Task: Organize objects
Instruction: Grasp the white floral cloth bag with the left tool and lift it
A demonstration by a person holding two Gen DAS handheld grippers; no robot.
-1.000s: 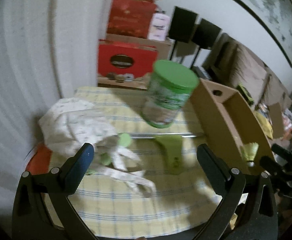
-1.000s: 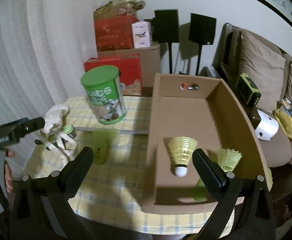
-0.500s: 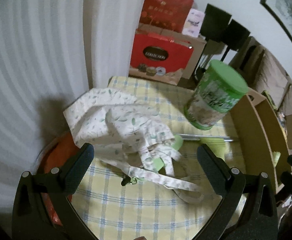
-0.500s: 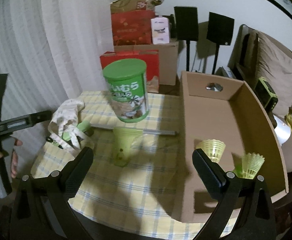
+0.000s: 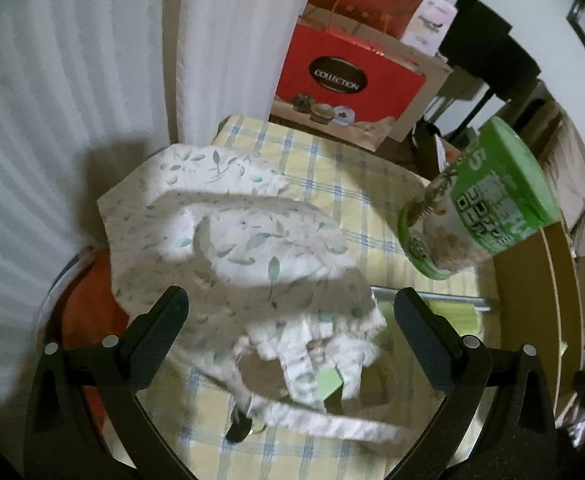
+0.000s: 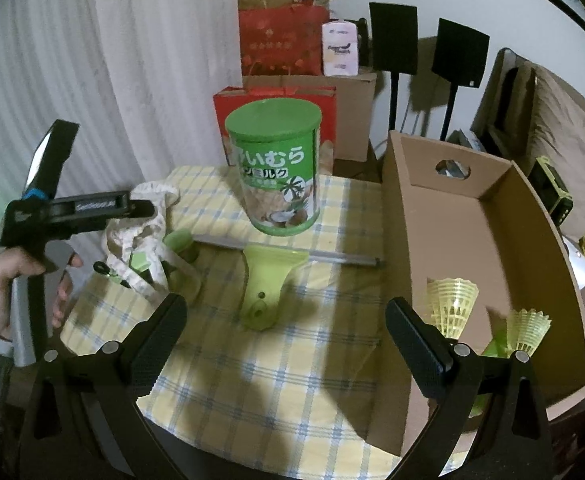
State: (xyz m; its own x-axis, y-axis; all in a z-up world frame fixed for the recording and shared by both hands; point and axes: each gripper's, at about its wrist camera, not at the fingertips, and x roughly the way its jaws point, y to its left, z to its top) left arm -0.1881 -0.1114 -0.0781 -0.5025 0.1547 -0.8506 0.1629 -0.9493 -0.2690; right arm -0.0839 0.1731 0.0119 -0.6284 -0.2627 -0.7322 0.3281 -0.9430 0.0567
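Observation:
A crumpled white leaf-print cloth bag (image 5: 244,256) lies on the left of the checked table, with small green items tucked in its straps. My left gripper (image 5: 290,326) hovers open just above it, nothing between the fingers. From the right wrist view the same bag (image 6: 140,240) shows under the left tool (image 6: 64,216). A green squeegee (image 6: 270,280) lies mid-table in front of the green-lidded can (image 6: 278,176). My right gripper (image 6: 286,334) stands open over the table's front. Two yellow shuttlecocks (image 6: 452,304) sit in the cardboard box (image 6: 488,240).
Red gift bags (image 6: 280,40) and a carton are stacked behind the table, with black speakers on stands beside them. A sofa (image 6: 564,148) runs along the right. A white curtain (image 5: 72,60) hangs left. An orange stool seat (image 5: 88,312) sits below the table's left edge.
My left gripper has swung left and lowered onto the cloth bag, which now fills its view. The right gripper has shifted left from over the box to over the table.

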